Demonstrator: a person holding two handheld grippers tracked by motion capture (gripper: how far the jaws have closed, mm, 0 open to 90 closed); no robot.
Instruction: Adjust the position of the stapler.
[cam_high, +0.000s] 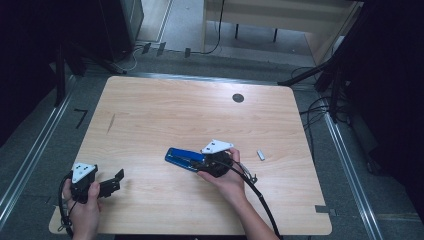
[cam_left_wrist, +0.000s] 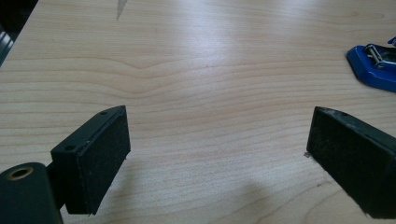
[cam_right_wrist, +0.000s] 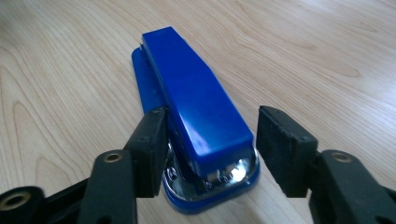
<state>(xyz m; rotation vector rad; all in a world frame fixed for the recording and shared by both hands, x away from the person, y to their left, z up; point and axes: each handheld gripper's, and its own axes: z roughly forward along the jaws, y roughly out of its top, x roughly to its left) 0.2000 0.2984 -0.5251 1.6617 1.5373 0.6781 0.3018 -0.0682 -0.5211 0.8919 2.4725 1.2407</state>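
A blue stapler (cam_high: 183, 158) lies flat near the middle of the wooden table (cam_high: 165, 110), its top closed. My right gripper (cam_high: 202, 161) reaches it from the right, one jaw on each side of its rear, hinged end. In the right gripper view the left pad (cam_right_wrist: 152, 144) sits against the stapler (cam_right_wrist: 196, 107), while the right pad (cam_right_wrist: 280, 144) stands a little off it. The right gripper (cam_right_wrist: 210, 137) is open. My left gripper (cam_high: 115, 181) rests at the table's front left, far from the stapler. Wide apart, the jaws of the left gripper (cam_left_wrist: 219, 140) hold nothing. The stapler's nose (cam_left_wrist: 373, 65) shows at that view's right edge.
A small silver piece (cam_high: 260, 154) lies right of my right hand. A dark round grommet (cam_high: 238, 98) sits toward the table's far side. A thin dark scratch (cam_high: 111, 123) marks the wood at left. Cables and metal rails run on the floor around the table.
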